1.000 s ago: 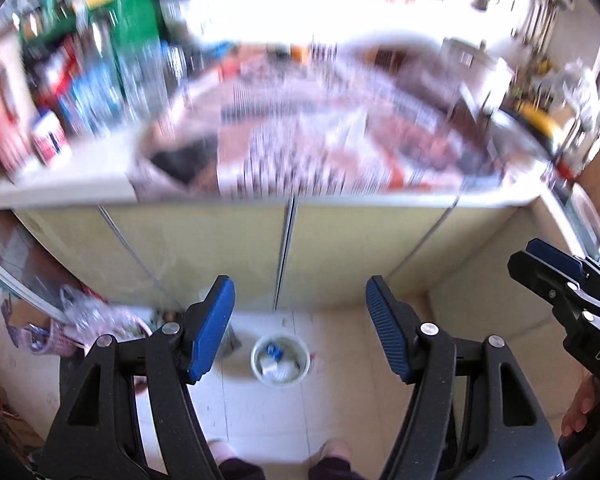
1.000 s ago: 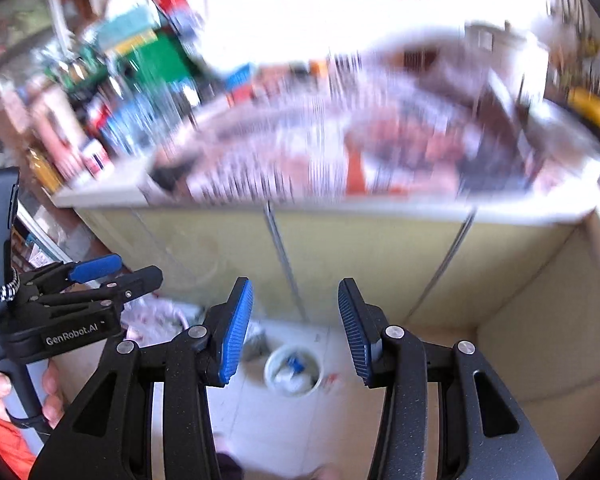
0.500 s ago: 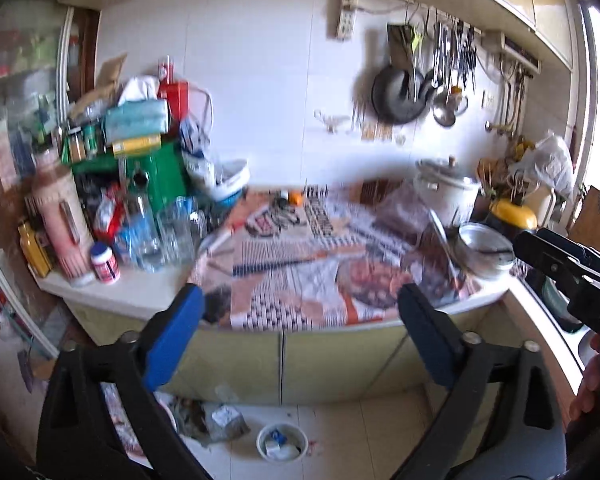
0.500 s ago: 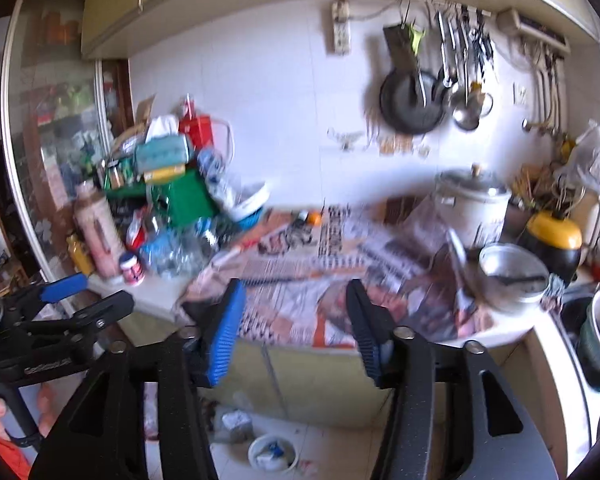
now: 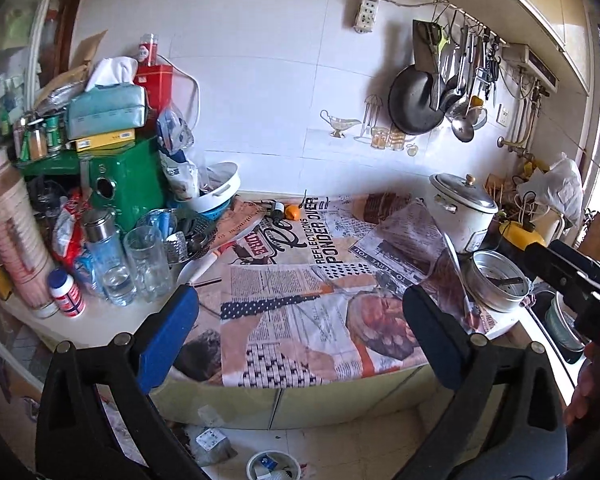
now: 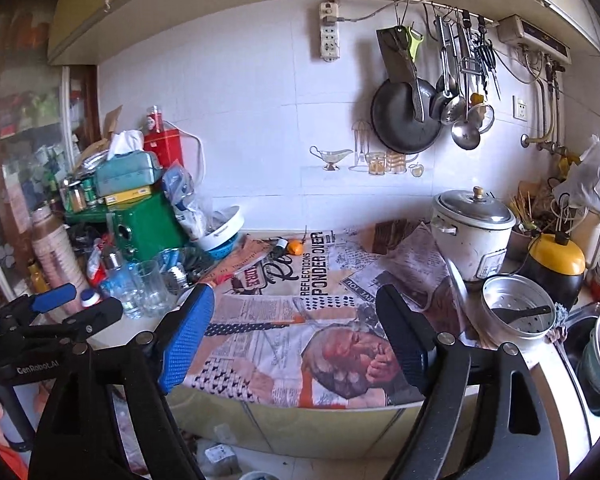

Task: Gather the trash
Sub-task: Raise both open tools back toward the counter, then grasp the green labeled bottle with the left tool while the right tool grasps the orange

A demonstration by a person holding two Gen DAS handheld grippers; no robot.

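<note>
- Left claw (image 5: 300, 332) now stands spread wide and empty; a second ago it was half closed, aimed at the floor.
- Right claw (image 6: 296, 336) is opening, nothing between its pads.
- Below both, the small white tub (image 5: 274, 466) of scraps sits on the floor.
- Ahead, the newspaper-covered bench (image 5: 300, 288) has come into view; a small orange thing (image 5: 292, 211), possibly peel, lies far back, likely the next target.
</note>
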